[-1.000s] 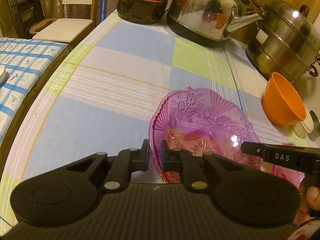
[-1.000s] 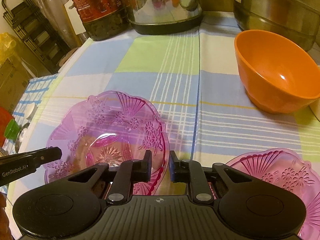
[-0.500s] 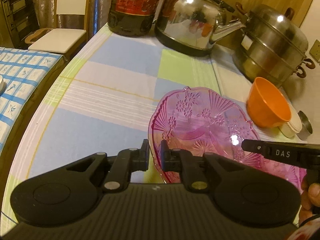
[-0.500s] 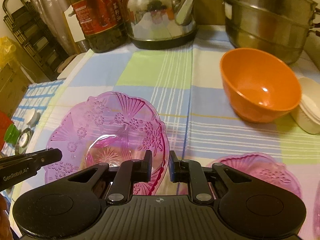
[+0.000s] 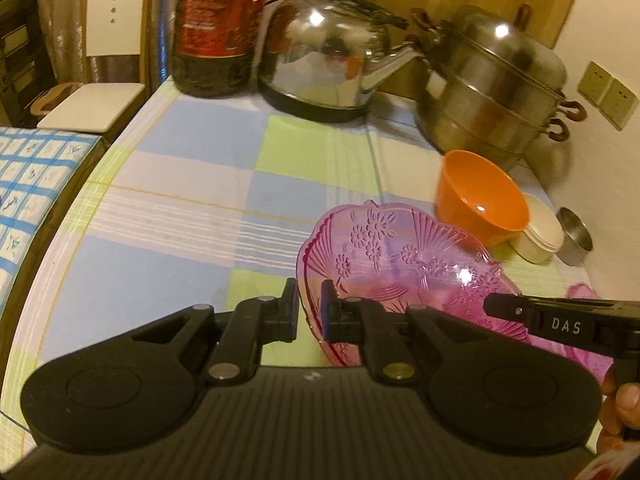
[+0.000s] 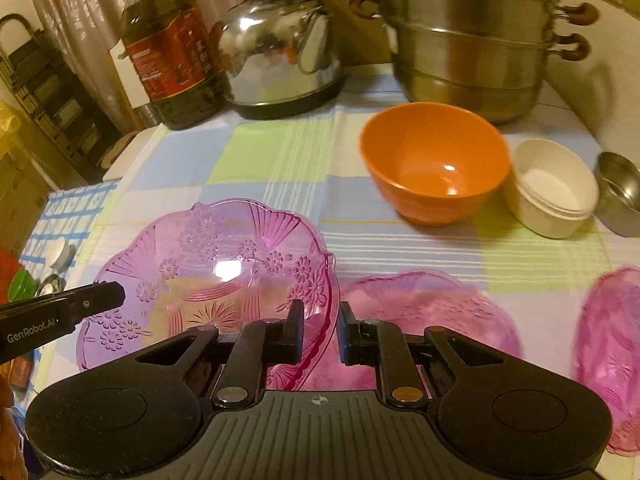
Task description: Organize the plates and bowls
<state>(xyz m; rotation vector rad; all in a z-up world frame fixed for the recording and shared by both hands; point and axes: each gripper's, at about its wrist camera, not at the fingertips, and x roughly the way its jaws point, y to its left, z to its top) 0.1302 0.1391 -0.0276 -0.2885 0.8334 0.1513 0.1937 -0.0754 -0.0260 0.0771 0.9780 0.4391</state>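
While my left gripper (image 5: 309, 307) and right gripper (image 6: 321, 327) each clench opposite rims of the pink plate (image 6: 208, 276), it hangs tilted at lower centre: translucent plastic, scalloped, embossed with flowers and fans. At upper right sits a smooth orange bowl (image 6: 434, 160).

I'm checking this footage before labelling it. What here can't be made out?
- Third pink plate, right wrist view: cut by the right edge, blurred.
- Oil bottle, left wrist view: top cut off.
- Second pink plate, right wrist view: near part hidden by right gripper.
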